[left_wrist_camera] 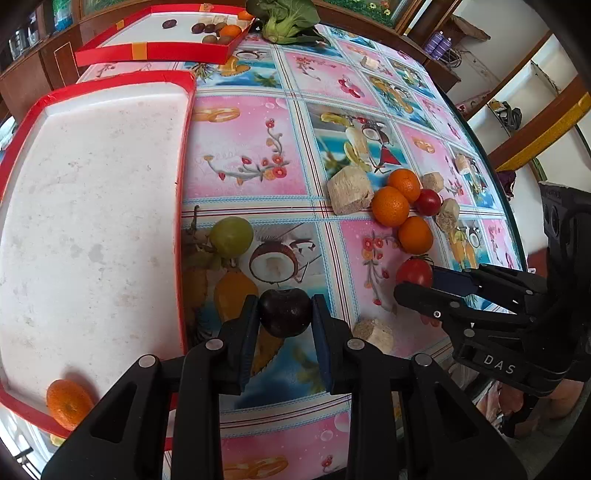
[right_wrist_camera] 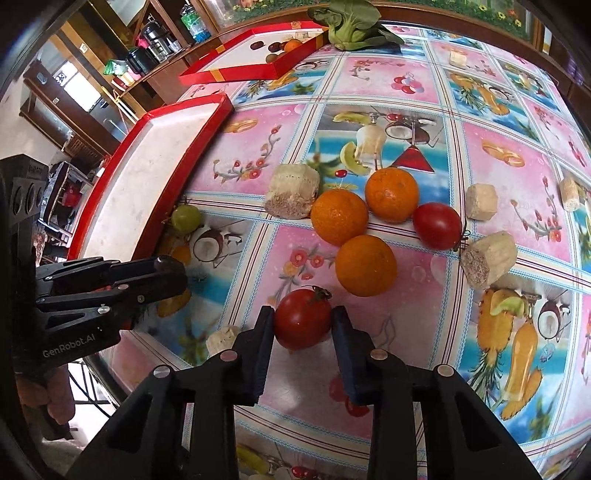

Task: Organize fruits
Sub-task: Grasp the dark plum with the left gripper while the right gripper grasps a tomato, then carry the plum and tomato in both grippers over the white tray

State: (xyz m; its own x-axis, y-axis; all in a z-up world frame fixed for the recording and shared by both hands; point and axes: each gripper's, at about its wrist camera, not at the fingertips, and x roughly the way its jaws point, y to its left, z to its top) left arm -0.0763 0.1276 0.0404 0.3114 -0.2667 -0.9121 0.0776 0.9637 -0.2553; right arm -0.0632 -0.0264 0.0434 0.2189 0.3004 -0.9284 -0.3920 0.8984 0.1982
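My left gripper (left_wrist_camera: 284, 312) is shut on a dark plum (left_wrist_camera: 284, 312), just right of the near red tray (left_wrist_camera: 92, 206), which holds one orange (left_wrist_camera: 68, 404). My right gripper (right_wrist_camera: 303, 325) is shut on a red tomato (right_wrist_camera: 303, 324) on the tablecloth. Beyond it lie three oranges (right_wrist_camera: 339, 217), (right_wrist_camera: 391, 194), (right_wrist_camera: 365, 266) and a second tomato (right_wrist_camera: 437, 226). A green grape (left_wrist_camera: 232, 236) lies beside the tray's edge. The right gripper (left_wrist_camera: 417, 284) also shows in the left wrist view.
A far red tray (left_wrist_camera: 159, 50) holds several small fruits. Beige cut chunks (right_wrist_camera: 291, 192), (right_wrist_camera: 487, 262), (right_wrist_camera: 480, 201) lie among the fruit. A leafy green vegetable (right_wrist_camera: 351, 22) sits at the table's back. The round table's edge (left_wrist_camera: 509, 206) curves on the right.
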